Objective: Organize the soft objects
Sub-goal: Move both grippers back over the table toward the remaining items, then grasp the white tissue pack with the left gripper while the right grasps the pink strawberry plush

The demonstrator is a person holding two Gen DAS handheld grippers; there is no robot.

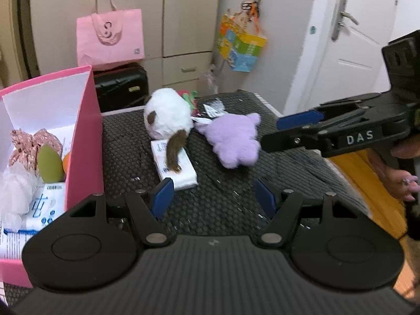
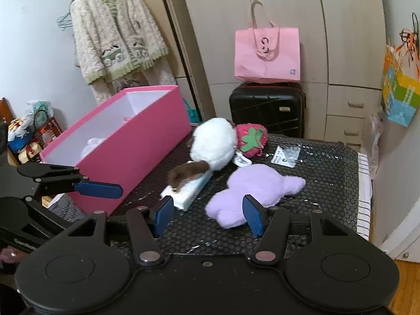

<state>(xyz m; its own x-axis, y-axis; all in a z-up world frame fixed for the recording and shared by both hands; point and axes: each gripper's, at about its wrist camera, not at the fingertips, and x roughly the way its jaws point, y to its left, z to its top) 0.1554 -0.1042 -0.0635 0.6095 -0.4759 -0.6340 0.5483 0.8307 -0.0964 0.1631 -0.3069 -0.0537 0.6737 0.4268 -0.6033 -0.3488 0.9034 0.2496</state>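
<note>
Purple plush [image 2: 252, 191] — white plush [image 2: 214, 143] beside

on the bench: three plush toys, namely one white-and-brown [image 2: 214, 143], one purple [image 2: 252, 190], one strawberry [image 2: 252, 139]; one tissue pack [image 2: 187, 193]; one small foil packet [image 2: 286, 155]; one pink box [image 2: 136, 144]. in the box: one floral scrunchie [image 1: 31, 144], one green sponge egg [image 1: 50, 164], one white mesh puff [image 1: 15, 191]. behind: one pink bag [image 2: 267, 55], one black suitcase [image 2: 266, 109], one cardigan [image 2: 115, 31]. tongs: two, left [image 1: 214, 199] and right [image 2: 207, 214].
</note>
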